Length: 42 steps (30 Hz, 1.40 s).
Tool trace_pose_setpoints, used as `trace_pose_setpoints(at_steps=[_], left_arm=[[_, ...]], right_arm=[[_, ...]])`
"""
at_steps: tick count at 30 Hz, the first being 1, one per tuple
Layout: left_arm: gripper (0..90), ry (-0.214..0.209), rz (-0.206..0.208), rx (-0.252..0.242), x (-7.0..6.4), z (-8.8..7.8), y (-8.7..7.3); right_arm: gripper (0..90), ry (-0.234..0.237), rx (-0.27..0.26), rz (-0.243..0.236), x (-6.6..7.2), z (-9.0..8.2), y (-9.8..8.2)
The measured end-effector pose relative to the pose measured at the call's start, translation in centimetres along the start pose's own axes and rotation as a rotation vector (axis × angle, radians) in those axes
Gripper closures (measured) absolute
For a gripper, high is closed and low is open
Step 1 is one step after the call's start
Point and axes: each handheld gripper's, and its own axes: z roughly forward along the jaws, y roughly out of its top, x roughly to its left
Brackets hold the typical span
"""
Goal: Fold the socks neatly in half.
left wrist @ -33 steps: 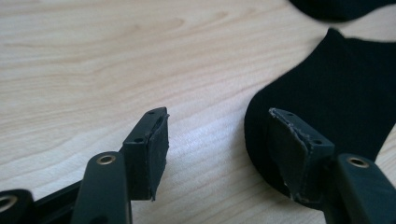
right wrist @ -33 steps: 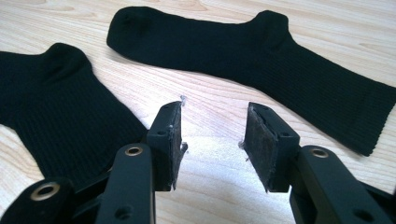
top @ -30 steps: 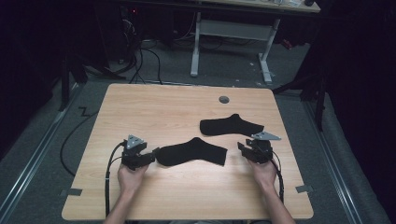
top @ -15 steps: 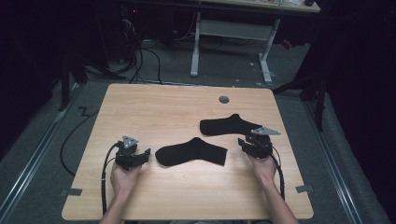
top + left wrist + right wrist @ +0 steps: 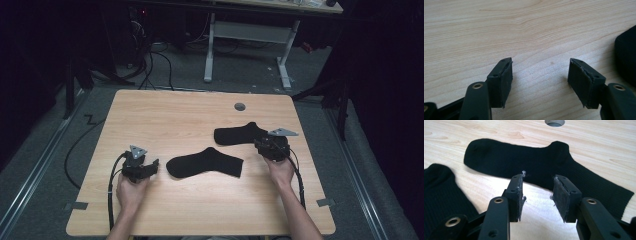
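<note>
Black near sock point(image 5: 205, 162) now lies free on the wooden table point(image 5: 175, 115), the left gripper point(image 5: 150, 167) having drawn back off its toe, jaws wide and empty. Right gripper point(image 5: 537, 195) (jaws just narrowed, half open, nothing between them) has moved up to the far sock point(image 5: 544, 165).

Two black socks lie flat and apart on the wooden surface point(image 5: 165, 115): the near sock point(image 5: 205, 162) at centre, the far sock point(image 5: 237, 135) farther right.
</note>
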Motion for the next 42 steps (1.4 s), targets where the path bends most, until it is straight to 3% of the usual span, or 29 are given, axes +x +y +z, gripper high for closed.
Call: trace_pose_setpoints(at_steps=[17,37,41,42], left_arm=[[35.1,-0.004,0.003,0.001,0.0,0.0,0.0],[34.6,-0.006,0.003,0.001,0.0,0.0,0.0],[34.2,-0.006,0.005,0.002,0.0,0.0,0.0],[34.1,-0.006,0.004,0.002,0.0,0.0,0.0]], right_arm=[[60.0,-0.032,0.03,-0.001,-0.7,3.1,2.3],[58.2,-0.05,0.084,0.053,-1.2,6.5,1.9],[59.2,-0.061,0.123,0.043,-1.1,7.2,1.5],[59.5,-0.067,0.105,0.021,-1.1,7.2,1.3]])
